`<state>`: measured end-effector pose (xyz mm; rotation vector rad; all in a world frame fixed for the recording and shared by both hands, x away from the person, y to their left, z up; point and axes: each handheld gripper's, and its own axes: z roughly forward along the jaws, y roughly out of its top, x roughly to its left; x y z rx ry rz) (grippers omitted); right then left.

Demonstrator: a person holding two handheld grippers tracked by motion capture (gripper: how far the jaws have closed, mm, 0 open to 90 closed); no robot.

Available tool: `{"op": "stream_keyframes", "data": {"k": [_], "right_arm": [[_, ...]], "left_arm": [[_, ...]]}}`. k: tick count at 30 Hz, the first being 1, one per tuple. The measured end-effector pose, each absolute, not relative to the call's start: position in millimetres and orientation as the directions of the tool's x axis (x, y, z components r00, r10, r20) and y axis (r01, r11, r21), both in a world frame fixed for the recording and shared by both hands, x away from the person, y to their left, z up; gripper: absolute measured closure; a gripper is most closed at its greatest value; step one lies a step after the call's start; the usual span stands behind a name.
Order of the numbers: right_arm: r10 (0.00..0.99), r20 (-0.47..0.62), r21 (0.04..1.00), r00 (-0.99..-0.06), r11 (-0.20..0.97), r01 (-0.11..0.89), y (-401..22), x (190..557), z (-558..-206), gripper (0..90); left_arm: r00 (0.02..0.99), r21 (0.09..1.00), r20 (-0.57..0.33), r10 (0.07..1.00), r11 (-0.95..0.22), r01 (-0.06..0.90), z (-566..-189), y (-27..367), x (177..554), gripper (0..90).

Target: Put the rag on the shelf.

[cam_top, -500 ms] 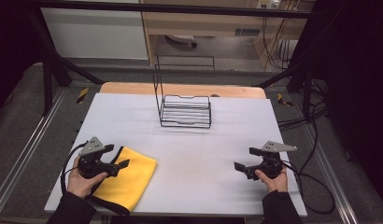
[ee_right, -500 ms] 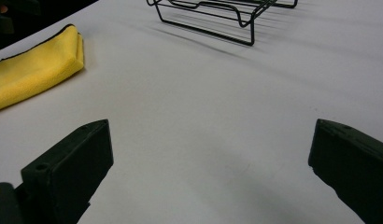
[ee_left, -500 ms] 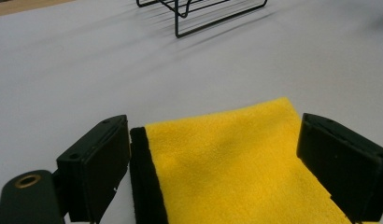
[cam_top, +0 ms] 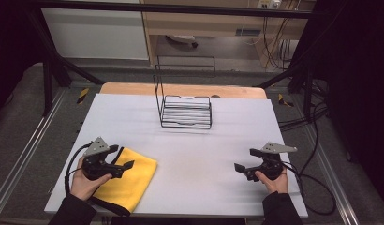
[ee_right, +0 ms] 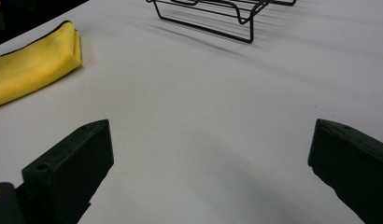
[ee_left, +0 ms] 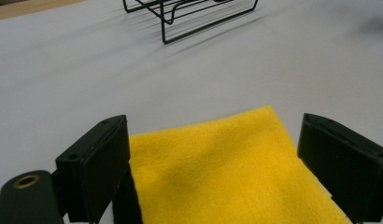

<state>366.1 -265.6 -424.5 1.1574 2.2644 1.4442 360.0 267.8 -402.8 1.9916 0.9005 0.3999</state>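
Observation:
A folded yellow cloth with a black edge lies at the table's front left. My left gripper hovers over its near left part, open, jaws set wide either side of the cloth without clamping it. My right gripper is held at the front right, open, with bare white table between its jaws. From that gripper's view the cloth lies far to the left. A black wire rack stands at the middle back of the table, also seen as the rack and rack.
The white table top has a wooden strip along its far edge. Black cables trail off the right side. Metal frame rails run along both sides of the table.
Both grippers sit about where they were; nothing has visibly moved.

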Motion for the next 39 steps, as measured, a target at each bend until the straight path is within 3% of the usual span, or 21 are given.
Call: {"op": "stream_keyframes", "data": {"k": [14,28,36,39], "right_arm": [[0.716,0.206,0.839,-0.667,0.221,0.497,-263.1,366.1,-424.3,0.7],[0.716,0.192,0.833,-0.671,0.243,0.497,-260.4,366.6,-425.5,1.0],[0.716,0.189,0.833,-0.672,0.246,0.496,-259.8,367.4,-426.2,0.9],[0.716,0.189,0.832,-0.672,0.246,0.497,-259.6,367.4,-426.3,1.0]], "left_arm": [[0.699,0.796,-0.026,0.715,-0.408,0.448,-395.6,221.0,355.0,17.9],[0.676,0.707,-0.057,0.735,-0.448,0.547,-416.8,180.7,366.5,51.5],[0.658,0.673,-0.041,0.752,-0.466,0.574,-431.7,174.1,372.7,64.8],[0.65,0.66,-0.022,0.759,-0.478,0.58,-435.8,169.2,373.0,65.9]]}}
